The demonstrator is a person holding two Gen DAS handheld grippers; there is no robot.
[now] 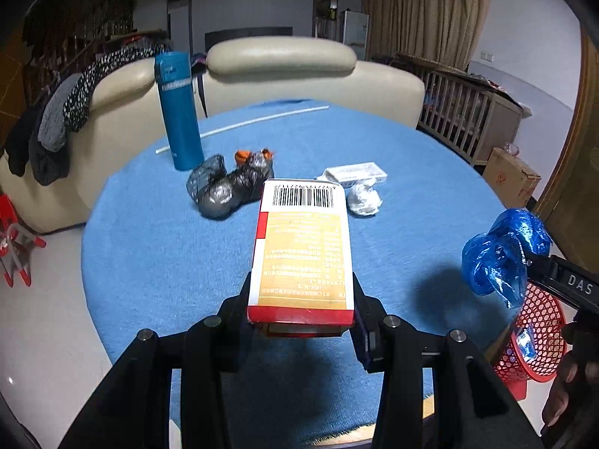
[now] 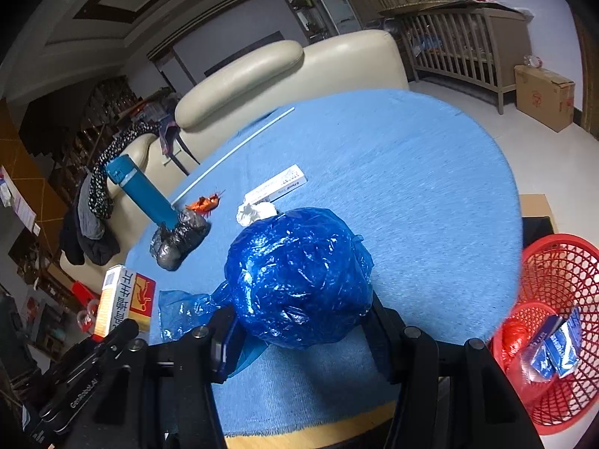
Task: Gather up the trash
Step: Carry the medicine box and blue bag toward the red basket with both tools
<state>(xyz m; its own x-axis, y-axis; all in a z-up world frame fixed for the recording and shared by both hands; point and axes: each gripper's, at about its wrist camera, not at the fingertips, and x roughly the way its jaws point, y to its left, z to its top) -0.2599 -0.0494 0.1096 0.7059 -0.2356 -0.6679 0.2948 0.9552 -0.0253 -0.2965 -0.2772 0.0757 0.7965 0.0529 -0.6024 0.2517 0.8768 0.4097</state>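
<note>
My left fingers point(image 1: 299, 321) clamp the stiff, light carton point(image 1: 303, 247) by its near end, while my right fingers point(image 2: 299, 333) squeeze the soft, slippery blue bag point(image 2: 299, 277) between them above the desk point(image 2: 430, 172).

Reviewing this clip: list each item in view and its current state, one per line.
left gripper: shut on the carton, raised off the table
carton: held, closed
right gripper: shut on the blue bag
blue bag: held, crumpled
red basket: upright, already holding trash
blue bottle: upright, capped
black bags: crumpled, on table
white wad: crumpled, on table
</note>
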